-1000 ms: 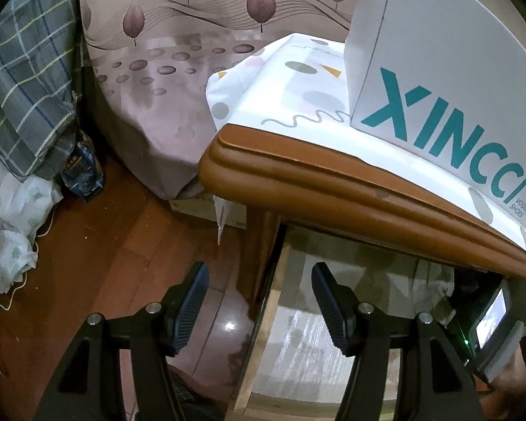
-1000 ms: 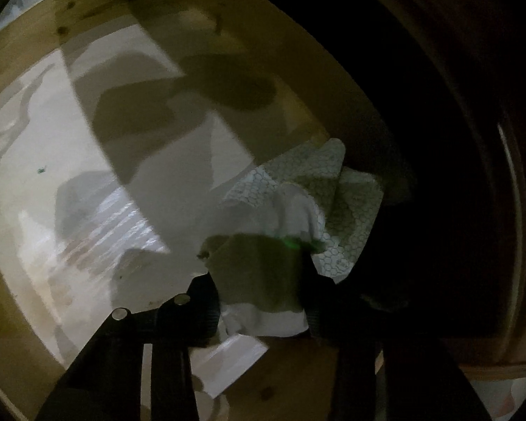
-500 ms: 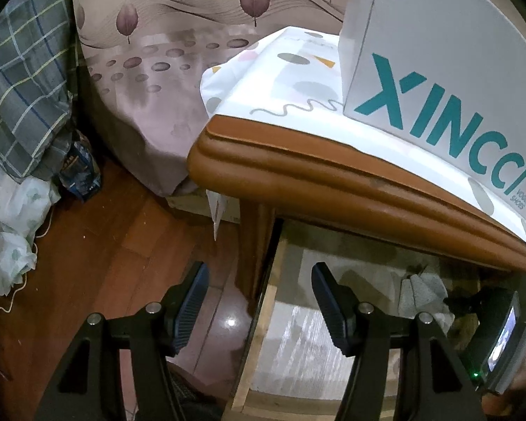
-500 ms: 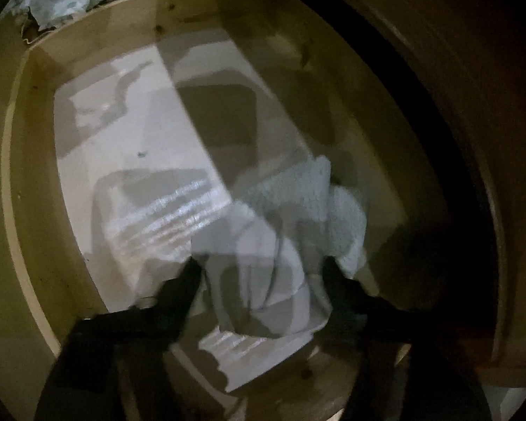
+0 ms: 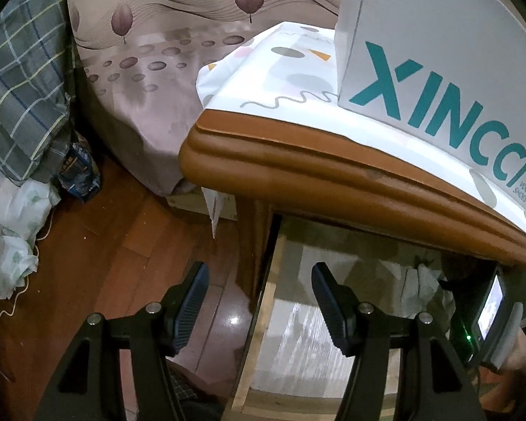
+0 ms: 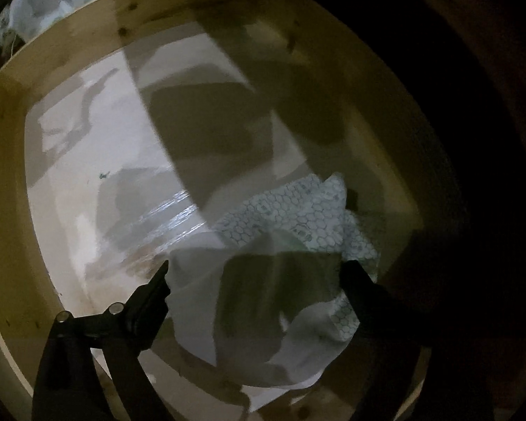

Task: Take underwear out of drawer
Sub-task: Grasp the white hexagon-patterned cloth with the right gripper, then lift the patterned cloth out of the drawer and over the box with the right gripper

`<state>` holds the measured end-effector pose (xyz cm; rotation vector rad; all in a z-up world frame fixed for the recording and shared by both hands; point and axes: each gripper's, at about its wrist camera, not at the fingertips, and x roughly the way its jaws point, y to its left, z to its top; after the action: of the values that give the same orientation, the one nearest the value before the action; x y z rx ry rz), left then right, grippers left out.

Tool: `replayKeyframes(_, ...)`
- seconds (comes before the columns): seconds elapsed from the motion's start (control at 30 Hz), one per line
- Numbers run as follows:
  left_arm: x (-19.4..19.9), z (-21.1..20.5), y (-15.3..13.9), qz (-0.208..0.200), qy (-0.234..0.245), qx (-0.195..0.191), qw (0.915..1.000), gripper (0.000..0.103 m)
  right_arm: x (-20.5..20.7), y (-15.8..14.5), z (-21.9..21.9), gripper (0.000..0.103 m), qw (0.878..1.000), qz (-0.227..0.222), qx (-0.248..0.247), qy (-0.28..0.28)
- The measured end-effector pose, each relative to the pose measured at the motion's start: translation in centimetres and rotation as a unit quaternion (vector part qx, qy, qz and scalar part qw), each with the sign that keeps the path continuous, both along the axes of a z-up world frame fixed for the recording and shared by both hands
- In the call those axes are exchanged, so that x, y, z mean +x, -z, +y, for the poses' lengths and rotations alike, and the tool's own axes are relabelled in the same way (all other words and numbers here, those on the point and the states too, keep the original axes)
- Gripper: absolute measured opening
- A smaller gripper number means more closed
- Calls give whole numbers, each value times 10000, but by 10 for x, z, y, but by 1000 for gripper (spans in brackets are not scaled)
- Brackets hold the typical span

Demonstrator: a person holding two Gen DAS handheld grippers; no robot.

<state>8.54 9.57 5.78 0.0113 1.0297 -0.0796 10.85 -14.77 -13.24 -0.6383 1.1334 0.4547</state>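
The white underwear (image 6: 294,217) with a green honeycomb print lies crumpled in the open wooden drawer (image 6: 87,45), near its dim right side. My right gripper (image 6: 256,277) is open, with its jaws wide apart on either side of the cloth and not closed on it. In the left wrist view the underwear (image 5: 420,277) shows small under the table edge, with the right gripper's body (image 5: 487,319) beside it. My left gripper (image 5: 259,291) is open and empty, above the drawer's left wall (image 5: 263,301).
A white XINCCI shoe box (image 5: 438,70) stands on a patterned cloth on the brown wooden table (image 5: 333,182) above the drawer. A bed with a pink cover (image 5: 150,87), a plaid cloth (image 5: 21,98) and white bags (image 5: 7,231) lie left, on wooden floor.
My right gripper has opened wider around the underwear. The left gripper has drifted slightly right and stays open.
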Motion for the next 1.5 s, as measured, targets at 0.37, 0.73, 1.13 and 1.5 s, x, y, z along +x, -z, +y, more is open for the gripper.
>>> replayKeyframes(0.37, -2, -6, 3, 5, 47, 118, 9999, 63, 10, 1, -16, 75, 9998, 125, 139, 69)
replayKeyframes(0.73, -1, -3, 1, -13, -20, 74, 10000, 63, 1, -21, -8, 35, 9989, 158, -366, 259)
replayKeyframes(1.13, 1, 3, -5, -50, -79, -33, 10000, 63, -20, -40, 0, 29, 9966, 506, -513, 396)
replayKeyframes(1.5, 0, 10, -6, -34, -202, -217, 9996, 63, -33, -93, -2, 29, 9876, 569, 627, 1322)
